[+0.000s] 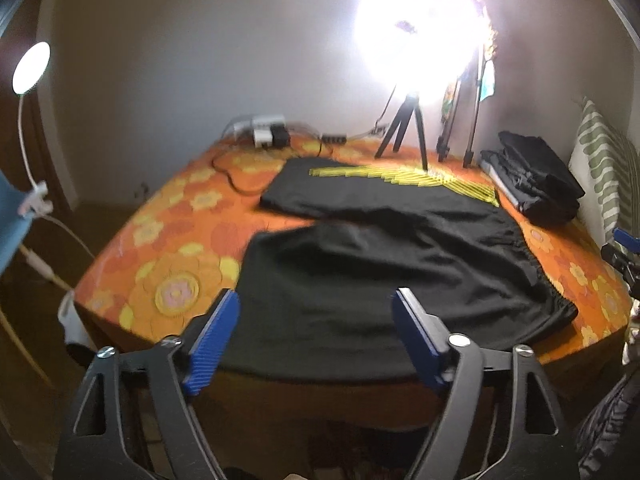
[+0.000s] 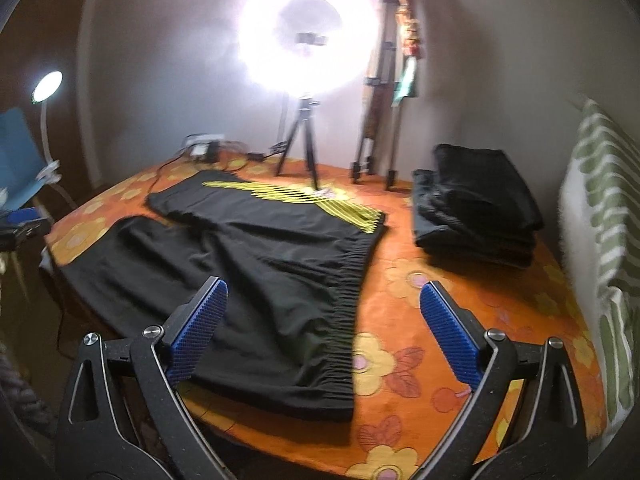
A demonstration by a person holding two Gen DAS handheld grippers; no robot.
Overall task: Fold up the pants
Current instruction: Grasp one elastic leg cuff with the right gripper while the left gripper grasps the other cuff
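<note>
Pants [image 1: 380,264] lie spread flat on the bedspread [image 2: 460,360]. Your left gripper [image 1: 316,316] and right gripper [image 2: 320,304] hover above them, jaws wide apart, holding nothing.

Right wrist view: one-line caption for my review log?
Open right gripper hovers over black pants spread flat on the floral bedspread, folded dark clothes stacked beyond.
</note>
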